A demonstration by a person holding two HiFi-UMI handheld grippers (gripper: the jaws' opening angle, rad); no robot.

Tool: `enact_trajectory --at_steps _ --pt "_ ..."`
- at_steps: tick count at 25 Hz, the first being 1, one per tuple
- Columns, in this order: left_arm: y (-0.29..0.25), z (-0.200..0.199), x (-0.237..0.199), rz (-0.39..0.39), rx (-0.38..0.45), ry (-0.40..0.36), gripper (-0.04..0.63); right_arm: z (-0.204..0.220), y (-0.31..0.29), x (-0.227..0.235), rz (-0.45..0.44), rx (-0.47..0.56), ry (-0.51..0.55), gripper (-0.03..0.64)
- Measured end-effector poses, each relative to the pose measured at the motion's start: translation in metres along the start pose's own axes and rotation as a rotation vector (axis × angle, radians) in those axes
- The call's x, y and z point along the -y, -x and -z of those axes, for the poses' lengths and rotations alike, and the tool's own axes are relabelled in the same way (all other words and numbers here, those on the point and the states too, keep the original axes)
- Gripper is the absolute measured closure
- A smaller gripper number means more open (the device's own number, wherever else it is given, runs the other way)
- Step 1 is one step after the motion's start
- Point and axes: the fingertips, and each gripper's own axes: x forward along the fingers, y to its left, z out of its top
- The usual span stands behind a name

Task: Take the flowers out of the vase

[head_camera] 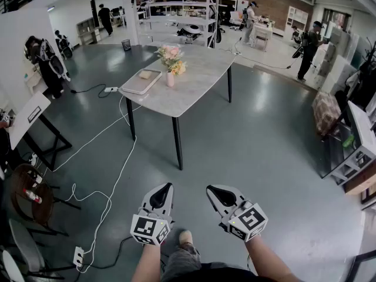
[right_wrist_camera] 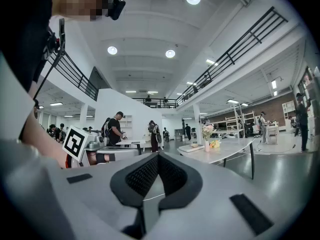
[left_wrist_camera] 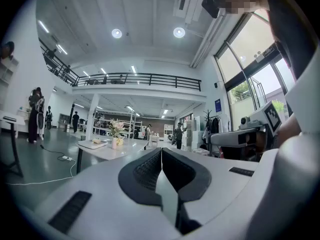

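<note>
Beyond the left gripper (head_camera: 165,187) and right gripper (head_camera: 210,188), both showing matt grey plastic with dimpled black pads (left_wrist_camera: 145,169), the floor (head_camera: 264,157) is gleaming glossy and the table (head_camera: 200,78) is looking smooth, marble-like.

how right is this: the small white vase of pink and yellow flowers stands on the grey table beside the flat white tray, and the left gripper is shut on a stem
Only the grip is wrong: the left gripper view shows the left gripper shut on nothing. The small white vase stands on the grey table beside the flat white tray.
</note>
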Motion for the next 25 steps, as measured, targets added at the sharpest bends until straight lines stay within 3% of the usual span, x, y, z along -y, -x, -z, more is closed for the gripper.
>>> enact_trajectory --at_steps 12,25 --pt "-0.086 0.006 -0.097 0.044 -0.030 0.020 0.578 0.011 -0.116 0.060 0.073 -0.035 -0.024 0.597" --pt "-0.123 0.015 -0.147 0.064 -0.021 0.052 0.578 0.012 -0.183 0.087 0.096 -0.029 -0.033 0.595"
